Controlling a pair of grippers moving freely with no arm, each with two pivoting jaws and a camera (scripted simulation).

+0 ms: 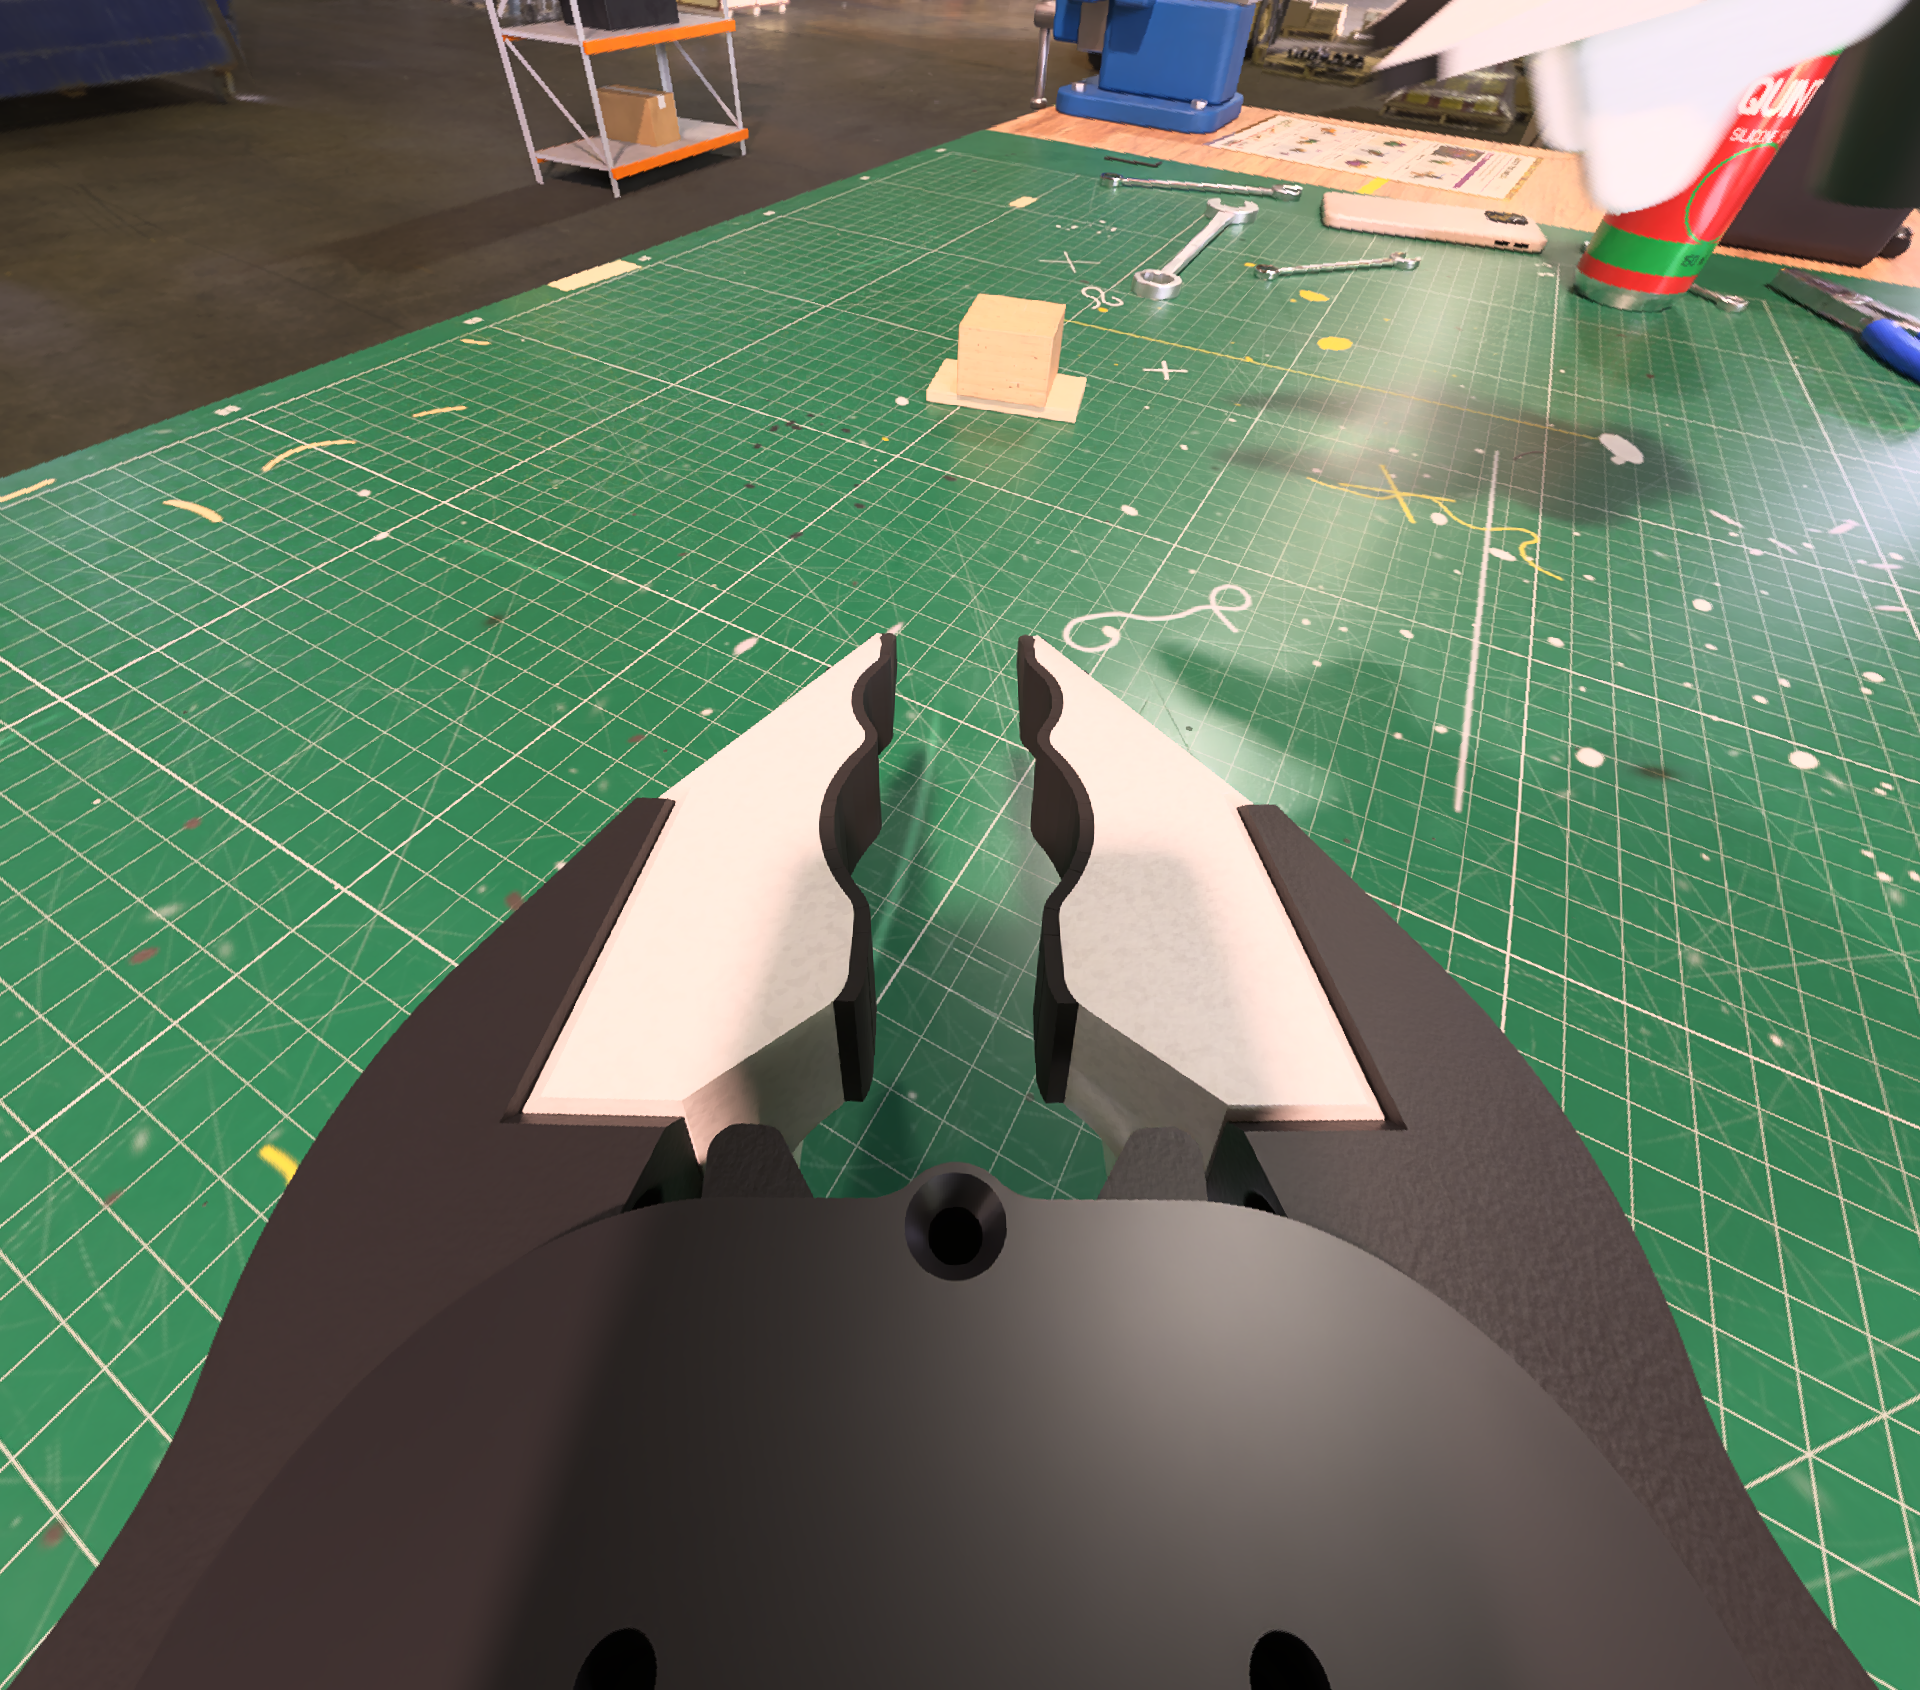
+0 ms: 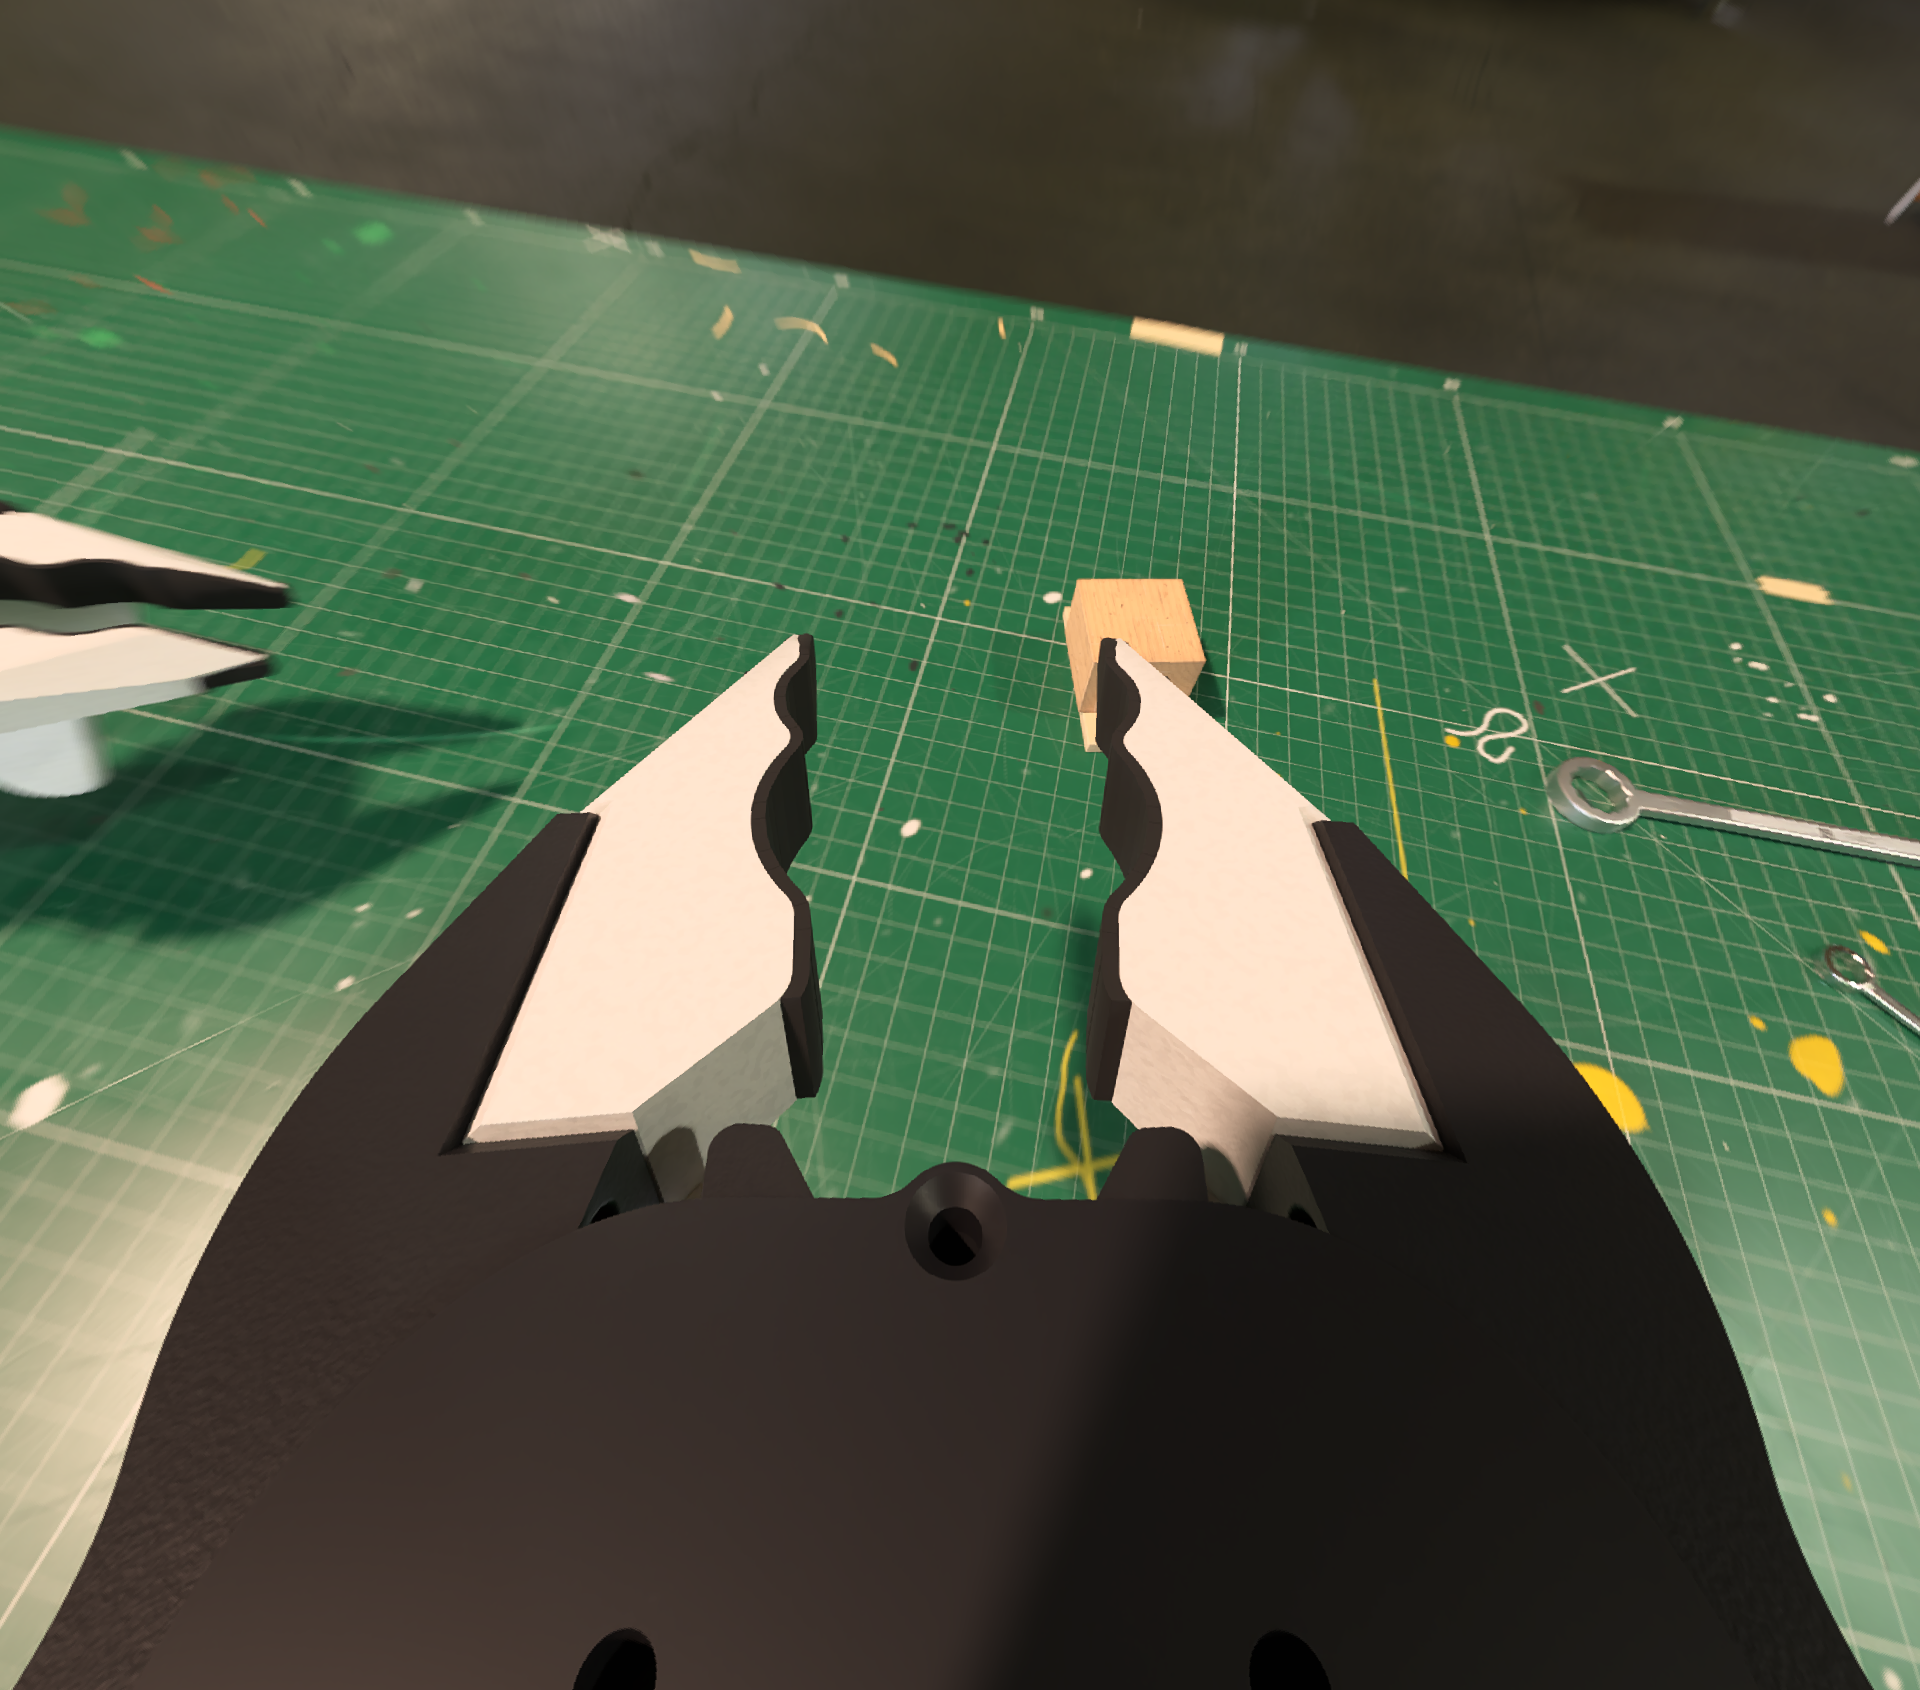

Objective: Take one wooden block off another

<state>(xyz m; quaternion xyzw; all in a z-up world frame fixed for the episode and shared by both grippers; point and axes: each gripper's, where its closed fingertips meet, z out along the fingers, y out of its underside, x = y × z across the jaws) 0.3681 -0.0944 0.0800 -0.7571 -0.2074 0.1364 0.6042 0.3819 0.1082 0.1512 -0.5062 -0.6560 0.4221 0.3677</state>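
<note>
Left to right on the green worktop [image 1: 520,705]: the left gripper [image 1: 957,648] hovers low over bare mat, its jaws parted by a narrow gap and holding nothing. Ahead of it, well apart, stands the cube [image 1: 1011,348] on a thin flat slab [image 1: 1065,401], the two wooden blocks of the task, the cube upright and roughly centred on the slab. Beyond lie spanners [image 1: 1195,250], a phone [image 1: 1432,222] and a red tube [image 1: 1704,196], with a blue vise [image 1: 1153,30] at the far edge. At upper right the right gripper [image 1: 1392,56] enters, blurred. In the right wrist view that gripper's jaws stand wider apart and empty, and the cube sits just beyond its right fingertip [image 2: 1110,664], off the centreline. Step in hand, as judged: the approach; no block is yet touched and the stack is intact. The next move probably calls for the right gripper to shift sideways until the cube lies between its jaws, close on the cube's sides above the slab, then lift straight up so that the slab stays down.
</note>
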